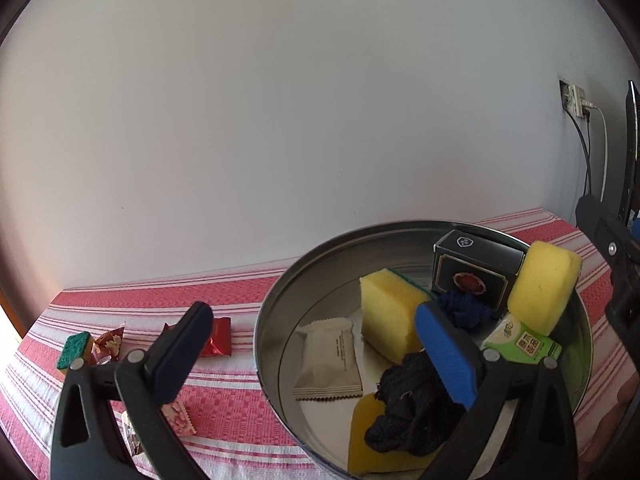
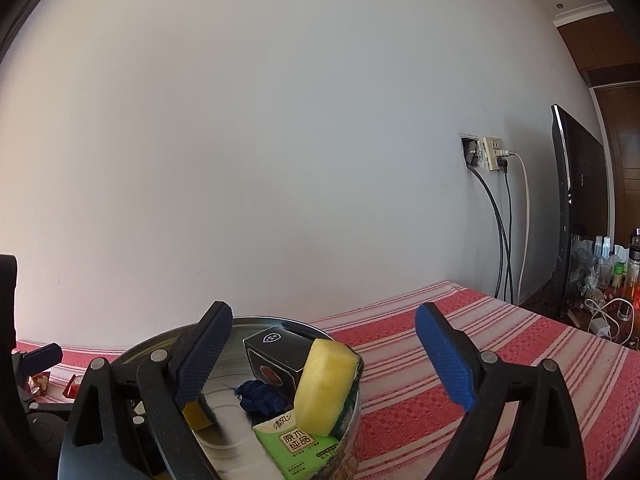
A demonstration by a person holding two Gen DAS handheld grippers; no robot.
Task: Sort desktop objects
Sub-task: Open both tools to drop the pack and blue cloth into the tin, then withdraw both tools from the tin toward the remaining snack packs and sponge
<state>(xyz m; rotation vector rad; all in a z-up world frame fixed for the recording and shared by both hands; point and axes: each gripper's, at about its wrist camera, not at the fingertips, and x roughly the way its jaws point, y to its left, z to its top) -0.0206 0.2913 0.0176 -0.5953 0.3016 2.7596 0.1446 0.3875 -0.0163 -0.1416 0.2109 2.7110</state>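
Note:
A round metal tin [image 1: 276,300] holds two yellow sponges [image 1: 390,314], a black box [image 1: 474,274], a green tissue pack [image 1: 520,344], a white sachet [image 1: 330,358], dark cloth [image 1: 412,404] and a blue cloth ball [image 1: 464,310]. The rounder sponge [image 1: 542,284] leans on the tin's right rim. My left gripper [image 1: 316,356] is open and empty over the tin's left rim. My right gripper [image 2: 324,360] is open and empty above the tin [image 2: 352,412], with that sponge [image 2: 324,386] between its fingers but untouched.
On the red-and-white striped cloth [image 1: 224,292] left of the tin lie red candy wrappers [image 1: 218,336], a green-topped sponge [image 1: 74,350] and a pink wrapper [image 1: 180,420]. A wall socket with cables [image 2: 496,156] and a dark monitor [image 2: 580,208] stand at the right.

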